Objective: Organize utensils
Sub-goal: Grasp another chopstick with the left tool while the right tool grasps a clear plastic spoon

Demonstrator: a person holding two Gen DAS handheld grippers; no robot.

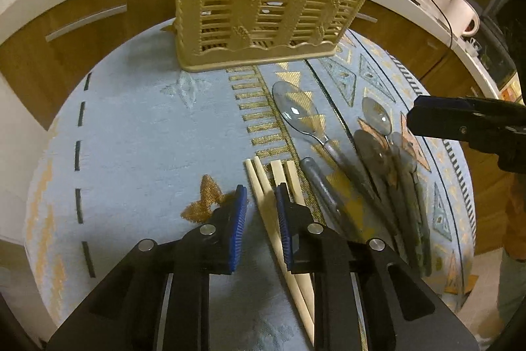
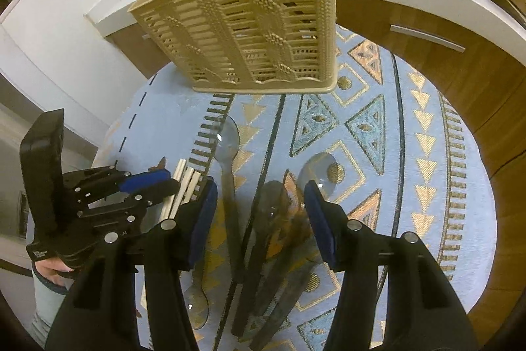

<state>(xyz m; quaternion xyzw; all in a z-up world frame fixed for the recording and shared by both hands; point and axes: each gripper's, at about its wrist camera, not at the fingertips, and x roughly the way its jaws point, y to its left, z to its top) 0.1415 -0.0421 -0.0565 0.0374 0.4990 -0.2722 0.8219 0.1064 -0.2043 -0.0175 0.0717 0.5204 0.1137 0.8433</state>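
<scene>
The left tongs (image 1: 261, 203) stand apart, straddling one of the pale wooden chopsticks (image 1: 263, 186) lying on the round counter with blue patterned cloth (image 1: 131, 127). The right tongs (image 2: 259, 209) stand apart above the transparent plastic spoons with dark handles (image 2: 230, 160). The beige slotted plastic utensil holder (image 2: 250, 32) stands upright near the counter's far edge, one chopstick in it.
</scene>
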